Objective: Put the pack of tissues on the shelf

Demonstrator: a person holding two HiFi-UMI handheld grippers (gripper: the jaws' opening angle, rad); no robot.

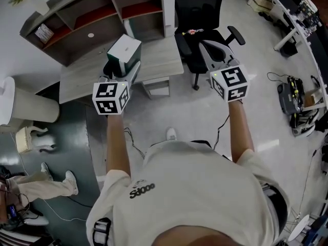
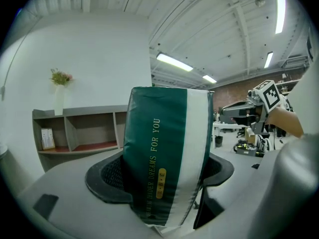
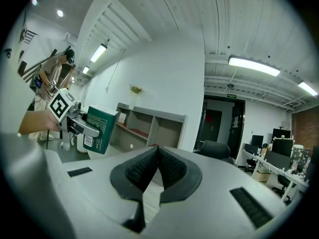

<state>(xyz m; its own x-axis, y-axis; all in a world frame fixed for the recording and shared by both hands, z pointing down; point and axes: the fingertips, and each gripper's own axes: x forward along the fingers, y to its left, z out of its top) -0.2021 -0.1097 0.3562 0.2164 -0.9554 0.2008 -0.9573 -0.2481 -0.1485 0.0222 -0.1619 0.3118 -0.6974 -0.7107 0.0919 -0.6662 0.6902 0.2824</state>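
The pack of tissues [image 1: 124, 49], dark green with a white band, stands upright between the jaws of my left gripper [image 1: 123, 66], which is shut on it above the grey desk [image 1: 161, 60]. In the left gripper view the pack [image 2: 167, 158] fills the middle, with the pads pressing on both its sides. The open-fronted shelf [image 1: 87, 14] stands on the desk's far side, against the wall, and shows behind the pack [image 2: 79, 131]. My right gripper [image 1: 214, 55] hangs over the floor near the chair, shut with nothing in it; its jaws [image 3: 157, 156] meet at the tip. From there I see the pack [image 3: 101, 123] at the left.
A black office chair [image 1: 202, 19] stands right of the desk. At the far left are a white cylinder bin [image 1: 25, 106] and a person's legs [image 1: 46, 183]. Desks, gear and cables [image 1: 297, 101] line the right side. A small box [image 1: 44, 32] sits in a shelf compartment.
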